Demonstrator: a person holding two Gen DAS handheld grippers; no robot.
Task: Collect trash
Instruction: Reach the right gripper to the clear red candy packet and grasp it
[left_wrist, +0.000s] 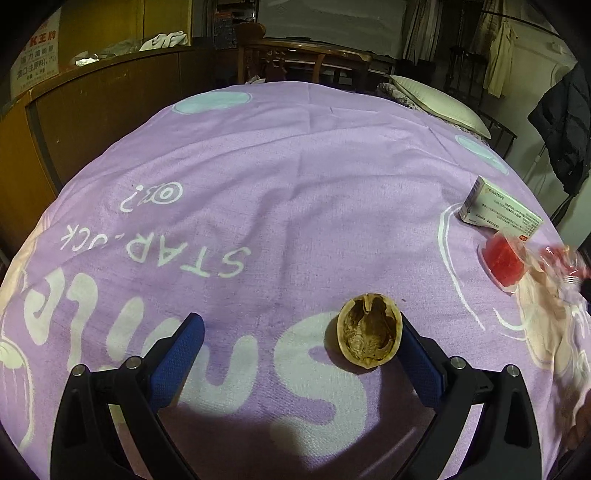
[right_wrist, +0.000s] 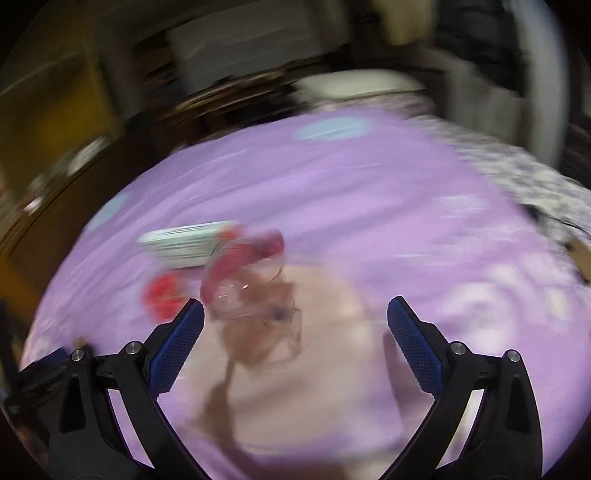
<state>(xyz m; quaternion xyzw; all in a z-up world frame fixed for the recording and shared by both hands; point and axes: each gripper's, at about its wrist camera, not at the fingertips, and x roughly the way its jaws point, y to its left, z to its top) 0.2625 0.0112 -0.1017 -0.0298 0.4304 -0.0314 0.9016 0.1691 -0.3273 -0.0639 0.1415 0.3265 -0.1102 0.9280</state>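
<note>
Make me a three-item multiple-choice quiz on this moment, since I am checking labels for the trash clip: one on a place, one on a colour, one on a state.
1. Where is the walnut shell relative to the left gripper?
A. against its right finger
B. outside its left finger
C. on the box

2. What colour is the bedspread?
A. green
B. purple
C. grey

3. How is the right gripper?
A. shut on a box
B. shut on a shell
C. open

Answers: 1 A, the shell lies between the fingers beside the right pad. 2 B, purple cloth with white letters. 3 C, its fingers stand wide apart, gripping nothing.
</note>
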